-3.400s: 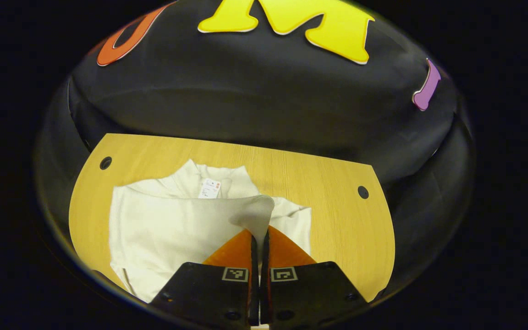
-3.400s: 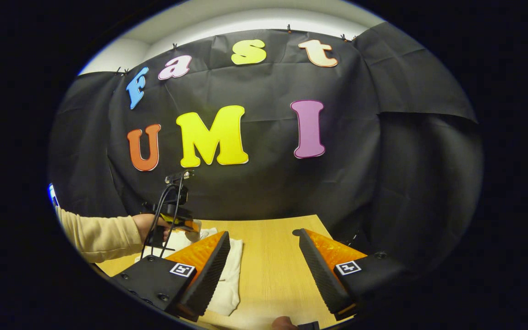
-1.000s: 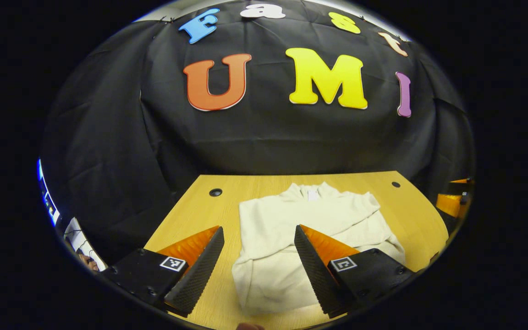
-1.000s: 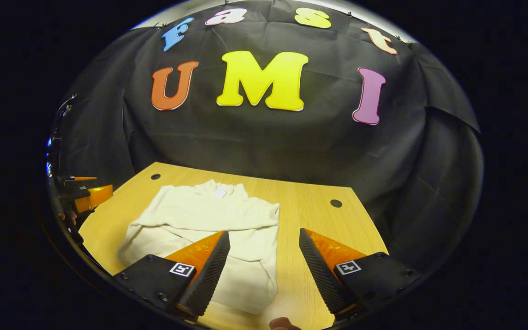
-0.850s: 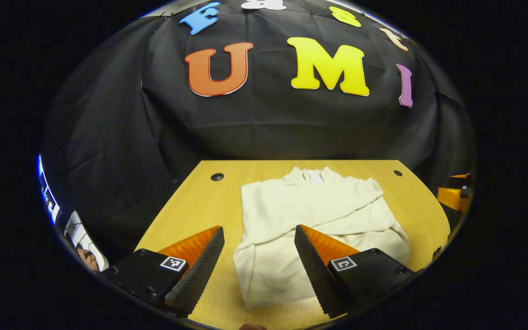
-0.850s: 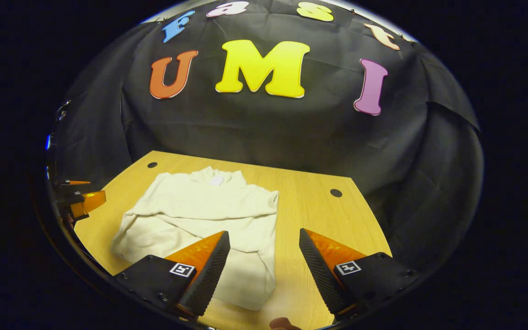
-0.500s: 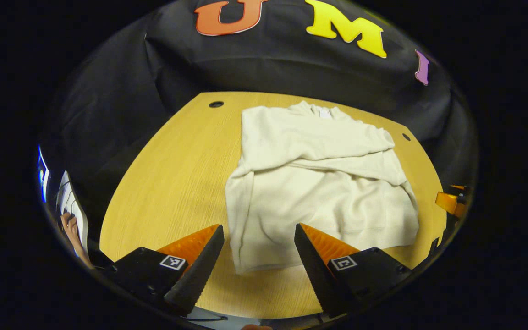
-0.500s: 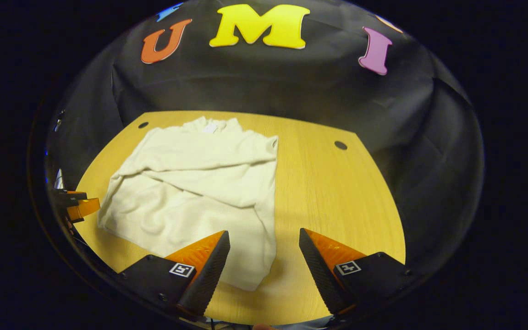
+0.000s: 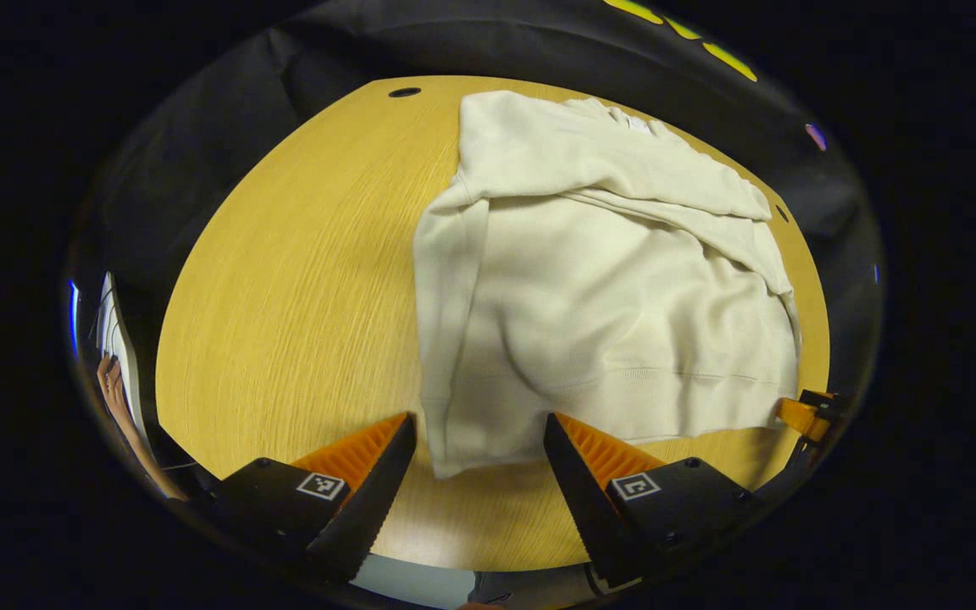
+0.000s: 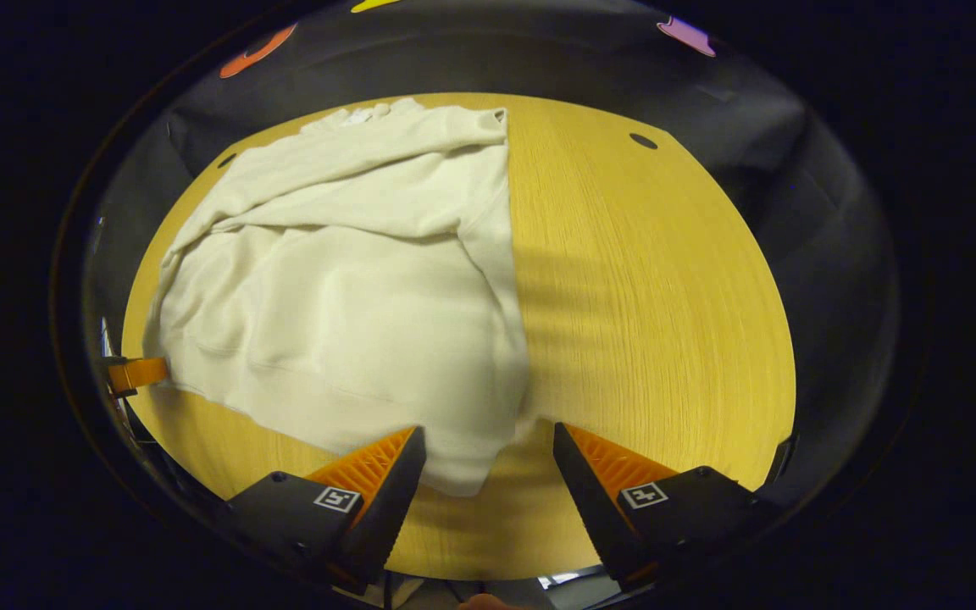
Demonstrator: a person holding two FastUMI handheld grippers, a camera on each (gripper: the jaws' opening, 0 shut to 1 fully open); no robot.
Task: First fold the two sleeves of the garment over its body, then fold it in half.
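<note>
A cream sweatshirt point(image 9: 607, 288) lies flat on the wooden table point(image 9: 302, 280), both sleeves folded across its body, collar toward the far edge. My left gripper point(image 9: 475, 474) is open just above the hem's near left corner, the corner lying between its fingers without touching them. In the right gripper view the same sweatshirt point(image 10: 335, 288) spreads to the left, and my right gripper point(image 10: 488, 487) is open over the hem's near right corner. The right gripper's fingertip point(image 9: 801, 415) peeks in at the left gripper view's right edge; the left one point(image 10: 136, 373) shows at the right gripper view's left edge.
The table point(image 10: 649, 288) has bare wood to the right of the garment and a small round hole point(image 10: 643, 141) near its far right corner, another hole point(image 9: 404, 91) at far left. The table's front edge runs just below both grippers. Black cloth walls surround the table.
Both grippers have tilted down and dropped toward the table's near edge, closing in on the hem's two corners. Earlier the left gripper let go of the sleeve it had folded over.
</note>
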